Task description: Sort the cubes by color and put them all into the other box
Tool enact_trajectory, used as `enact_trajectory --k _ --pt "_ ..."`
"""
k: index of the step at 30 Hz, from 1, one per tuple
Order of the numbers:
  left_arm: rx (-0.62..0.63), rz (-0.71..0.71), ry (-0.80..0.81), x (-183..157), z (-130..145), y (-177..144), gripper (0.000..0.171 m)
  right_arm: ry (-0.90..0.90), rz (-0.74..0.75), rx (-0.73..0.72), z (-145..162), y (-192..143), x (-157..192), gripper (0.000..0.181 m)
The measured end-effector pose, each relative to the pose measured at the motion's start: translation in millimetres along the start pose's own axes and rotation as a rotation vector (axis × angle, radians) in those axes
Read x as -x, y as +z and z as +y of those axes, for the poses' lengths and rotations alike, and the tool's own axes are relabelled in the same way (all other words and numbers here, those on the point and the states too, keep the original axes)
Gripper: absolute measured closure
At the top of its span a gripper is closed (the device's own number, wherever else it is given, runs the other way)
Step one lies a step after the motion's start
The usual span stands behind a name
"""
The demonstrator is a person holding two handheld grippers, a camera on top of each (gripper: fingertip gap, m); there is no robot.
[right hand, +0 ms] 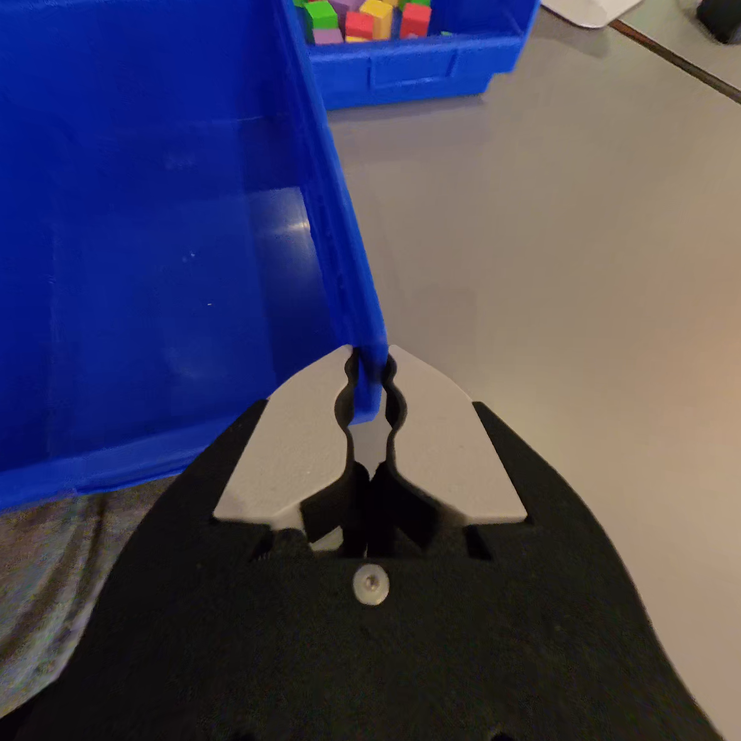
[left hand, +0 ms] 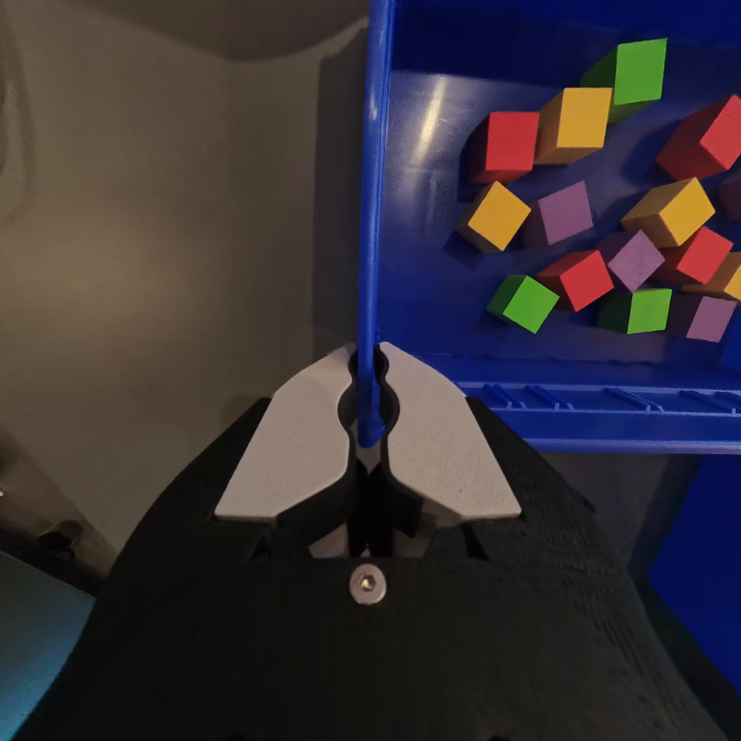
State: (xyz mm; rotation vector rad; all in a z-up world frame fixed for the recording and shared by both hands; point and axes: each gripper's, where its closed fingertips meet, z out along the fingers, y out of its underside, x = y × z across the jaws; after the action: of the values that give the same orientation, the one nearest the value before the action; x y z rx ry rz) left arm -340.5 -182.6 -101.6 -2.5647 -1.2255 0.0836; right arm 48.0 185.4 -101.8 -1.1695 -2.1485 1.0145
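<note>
My left gripper is shut on the thin left wall of a blue plastic bin. To the right of that wall, several coloured cubes lie on blue bin floor: red, yellow, green and purple. My right gripper is shut on the near end of the right wall of a blue bin. The part of its inside that shows holds nothing. I cannot tell whether both grippers hold the same bin.
A second blue bin with coloured cubes stands farther off on the grey table. A ribbed blue rim runs across below the cubes. Grey table lies left of the held wall.
</note>
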Motion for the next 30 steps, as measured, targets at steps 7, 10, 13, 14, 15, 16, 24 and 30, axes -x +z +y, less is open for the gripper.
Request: enact_trajectory --k 7,10,13,14,15,16,24,30 --pt "-0.008 0.006 -0.015 16 17 -7 0.167 0.077 0.103 0.015 33 -34 -51 0.170" --pt "-0.020 0.017 0.049 16 22 -8 0.168 0.125 0.158 -0.003 41 -44 -73 0.170" --pt "-0.025 0.027 0.081 15 25 -9 0.168 0.180 0.207 -0.020 47 -49 -92 0.171" --pt "-0.028 0.028 0.092 15 25 -9 0.168 0.195 0.222 -0.028 48 -50 -97 0.171" --pt "-0.033 0.029 0.097 15 25 -9 0.168 0.207 0.236 -0.032 49 -51 -102 0.172" --pt "-0.037 0.032 0.099 15 25 -9 0.168 0.218 0.250 -0.033 50 -51 -106 0.172" --pt "-0.058 0.045 0.095 13 19 -11 0.150 0.341 0.381 -0.051 62 -62 -146 0.171" --pt "-0.107 0.094 0.210 -15 11 -45 0.104 0.354 0.392 -0.063 62 -64 -155 0.171"
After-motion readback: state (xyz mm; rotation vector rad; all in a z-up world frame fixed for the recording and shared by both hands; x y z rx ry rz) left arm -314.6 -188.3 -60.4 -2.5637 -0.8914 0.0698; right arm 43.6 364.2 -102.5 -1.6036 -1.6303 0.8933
